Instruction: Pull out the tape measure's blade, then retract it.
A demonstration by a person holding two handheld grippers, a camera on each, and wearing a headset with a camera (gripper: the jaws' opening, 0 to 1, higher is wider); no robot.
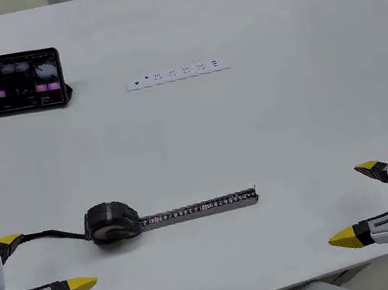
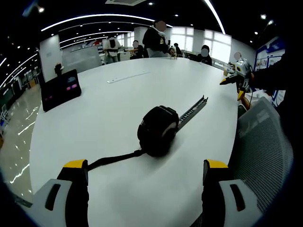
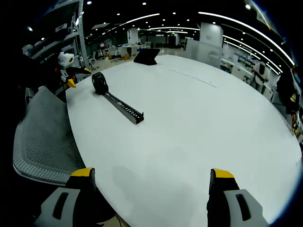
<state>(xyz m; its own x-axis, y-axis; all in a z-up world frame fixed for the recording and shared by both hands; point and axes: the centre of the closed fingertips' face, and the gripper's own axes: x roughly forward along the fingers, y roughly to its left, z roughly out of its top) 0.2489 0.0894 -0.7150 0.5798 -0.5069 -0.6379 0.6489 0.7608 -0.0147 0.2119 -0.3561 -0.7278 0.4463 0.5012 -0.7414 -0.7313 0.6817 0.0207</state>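
A black tape measure (image 1: 111, 222) lies on the white table, its blade (image 1: 199, 208) pulled out to the right and ending in a hook. A black strap (image 1: 49, 235) trails left from its case. My left gripper (image 1: 46, 263) stands open at the near left edge, a short way behind the case (image 2: 158, 130), touching nothing. My right gripper (image 1: 356, 203) is open at the near right edge, well clear of the blade's tip (image 3: 137, 116). The case (image 3: 100, 82) lies far off in the right gripper view.
A black tablet (image 1: 18, 83) stands at the back left, and a white power strip (image 1: 177, 73) lies at the back centre. A grey mesh chair (image 3: 40, 137) stands by the near table edge. Several people stand beyond the table's far side (image 2: 156, 38).
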